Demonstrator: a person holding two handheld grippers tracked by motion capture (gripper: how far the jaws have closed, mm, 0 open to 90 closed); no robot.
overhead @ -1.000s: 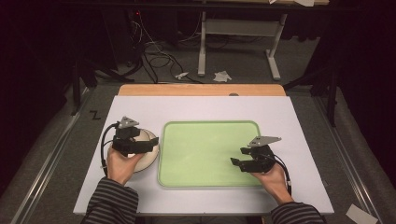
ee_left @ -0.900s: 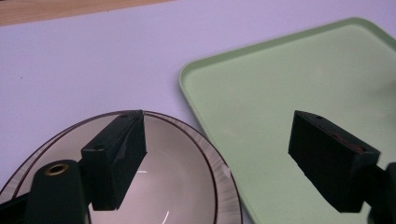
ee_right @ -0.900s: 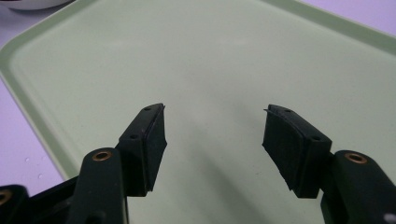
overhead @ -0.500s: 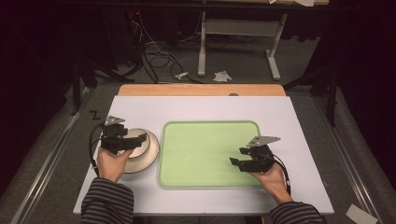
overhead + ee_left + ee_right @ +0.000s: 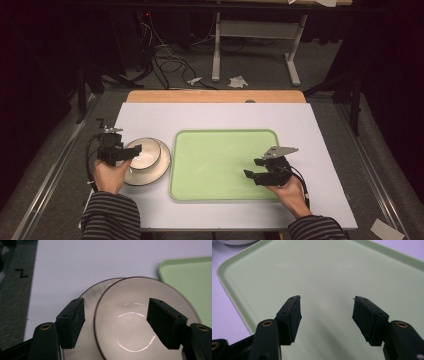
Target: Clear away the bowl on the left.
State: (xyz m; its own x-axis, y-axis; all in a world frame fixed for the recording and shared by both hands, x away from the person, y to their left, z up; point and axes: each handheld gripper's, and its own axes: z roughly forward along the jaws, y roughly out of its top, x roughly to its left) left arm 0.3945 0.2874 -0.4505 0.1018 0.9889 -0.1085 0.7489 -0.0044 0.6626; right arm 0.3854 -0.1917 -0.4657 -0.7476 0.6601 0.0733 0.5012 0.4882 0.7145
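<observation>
Dark room, cables and a metal stand leg on the grey floor behind, and I'm working over a pale lavender-white desk (image 5: 215, 120) with a wooden strip along its far edge.

Left of centre there's a glossy cream ceramic bowl with a thin dark rim (image 5: 143, 153), sitting in or on a matching cream saucer-type plate (image 5: 161, 165) and shoved off-centre on it. Both look empty, just light reflections inside the bowl. Just beside them is the pale green plastic tray with rounded corners (image 5: 225, 136), also empty.

My left tongs (image 5: 115, 315) are spread wide, hovering above the bowl's near-left rim, one jaw outside the rim over the plate, the other over the bowl's inside. Not touching as far as I can tell. Right tongs (image 5: 325, 310) are spread too, holding nothing, hanging over the tray's near-right part.

My guess on handling: glazed ceramic, so stiff, fairly heavy, slick and chippable. I'd pinch the bowl wall at the rim, one jaw inside and one outside, squeeze firmly and lift straight so the plate doesn't drag along.
</observation>
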